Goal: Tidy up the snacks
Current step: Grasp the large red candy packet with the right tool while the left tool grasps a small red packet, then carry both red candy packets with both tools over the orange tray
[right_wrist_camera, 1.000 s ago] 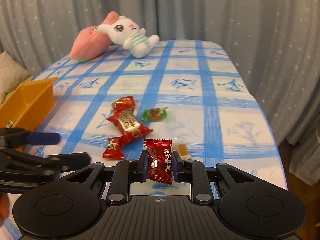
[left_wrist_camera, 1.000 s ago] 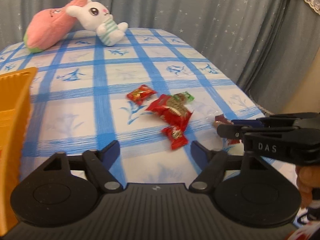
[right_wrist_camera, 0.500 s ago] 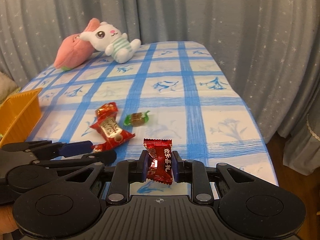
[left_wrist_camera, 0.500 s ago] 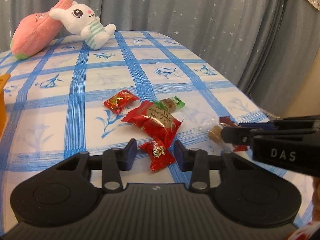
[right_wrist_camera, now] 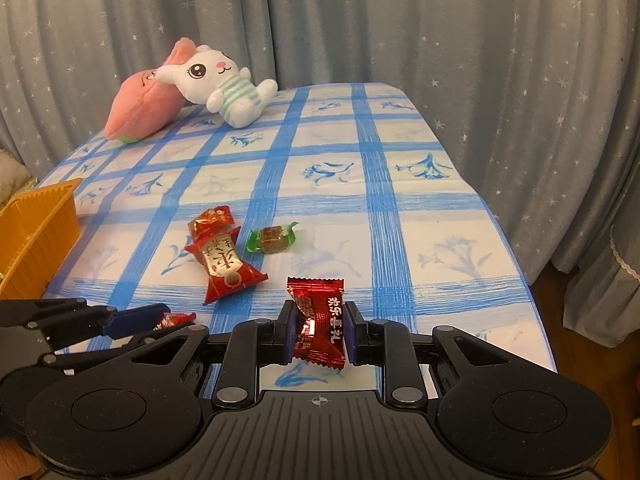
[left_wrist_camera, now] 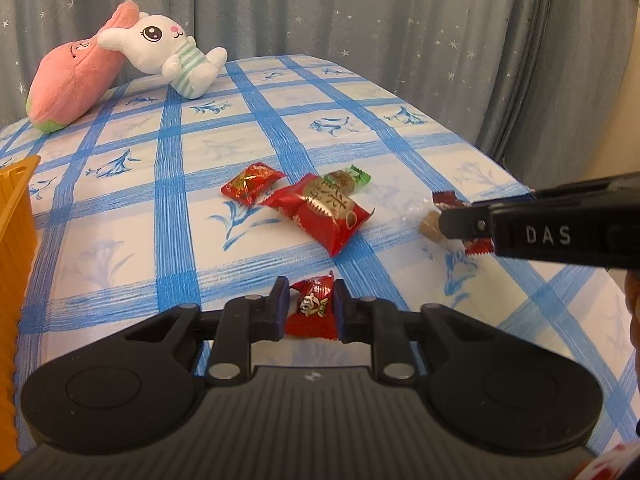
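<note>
Two candies are pinched in my fingers at once. My left gripper (left_wrist_camera: 309,309) has just been closing and its pads now press on a small red candy (left_wrist_camera: 311,307) (a cartoon face printed on the wrapper) low over the blue-checked tablecloth (left_wrist_camera: 172,216). My right gripper (right_wrist_camera: 319,333) is clamped on a dark red candy (right_wrist_camera: 320,322) with white characters down its side, held upright above the cloth near the table's front edge.

Three more sweets lie loose on the cloth beyond my left fingers — a large red packet (left_wrist_camera: 320,212) with a gold label, a smaller red candy (left_wrist_camera: 250,182) just to its left, and a green-wrapped toffee (left_wrist_camera: 346,179) touching the packet's far end. A brown sweet in clear wrap (left_wrist_camera: 430,226) sits by the tip of my right gripper as seen from the left wrist.

The orange basket (right_wrist_camera: 38,232) stands at the left edge of the table, well apart from both held candies. At the far end, a white plush rabbit (right_wrist_camera: 218,80) leans against a pink plush peach (right_wrist_camera: 142,110), with starry grey curtains (right_wrist_camera: 440,40) behind.
</note>
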`<state>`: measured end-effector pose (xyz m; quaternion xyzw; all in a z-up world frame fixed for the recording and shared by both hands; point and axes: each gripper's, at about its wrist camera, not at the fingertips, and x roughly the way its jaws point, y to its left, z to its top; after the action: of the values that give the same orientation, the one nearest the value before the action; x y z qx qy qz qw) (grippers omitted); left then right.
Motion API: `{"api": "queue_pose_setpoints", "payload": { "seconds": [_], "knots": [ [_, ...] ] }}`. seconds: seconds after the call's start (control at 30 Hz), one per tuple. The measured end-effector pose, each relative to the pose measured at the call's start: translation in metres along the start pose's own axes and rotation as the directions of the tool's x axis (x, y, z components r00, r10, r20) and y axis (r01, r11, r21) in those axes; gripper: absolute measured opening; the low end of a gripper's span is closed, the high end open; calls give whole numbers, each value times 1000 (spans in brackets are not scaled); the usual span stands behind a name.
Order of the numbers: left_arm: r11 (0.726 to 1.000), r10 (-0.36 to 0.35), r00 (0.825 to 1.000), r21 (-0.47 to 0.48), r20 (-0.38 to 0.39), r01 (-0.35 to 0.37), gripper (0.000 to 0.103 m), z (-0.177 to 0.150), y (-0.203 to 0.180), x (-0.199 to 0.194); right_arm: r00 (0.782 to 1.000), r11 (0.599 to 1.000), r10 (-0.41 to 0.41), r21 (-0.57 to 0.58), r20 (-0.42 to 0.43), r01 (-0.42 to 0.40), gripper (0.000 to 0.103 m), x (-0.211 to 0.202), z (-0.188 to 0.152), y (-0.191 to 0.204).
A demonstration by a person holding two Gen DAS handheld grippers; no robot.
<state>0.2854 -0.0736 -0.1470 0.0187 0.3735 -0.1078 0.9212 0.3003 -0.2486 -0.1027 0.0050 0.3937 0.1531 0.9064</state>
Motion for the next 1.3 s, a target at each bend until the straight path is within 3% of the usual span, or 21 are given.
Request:
{"api": "queue_pose_setpoints", "payload": {
  "seconds": [0.37, 0.8, 1.03, 1.3],
  "knots": [
    [999, 3, 999, -54, -44, -5, 18, -22, 10, -42, 1000, 1000, 9, 6, 1, -9, 24, -18, -15, 21],
    [991, 27, 999, -130, -45, -33, 18, -47, 27, -127, 999, 997, -29, 75, -35, 31, 24, -84, -67, 69],
    [986, 60, 997, -152, -41, -65, 18, -62, 39, -174, 999, 1000, -8, 28, -33, 9, 24, -121, -84, 103],
    [978, 98, 995, -186, -9, -98, 18, -65, 56, -217, 999, 998, 47, -33, -4, -47, 24, -147, -81, 143]
  ]
}}
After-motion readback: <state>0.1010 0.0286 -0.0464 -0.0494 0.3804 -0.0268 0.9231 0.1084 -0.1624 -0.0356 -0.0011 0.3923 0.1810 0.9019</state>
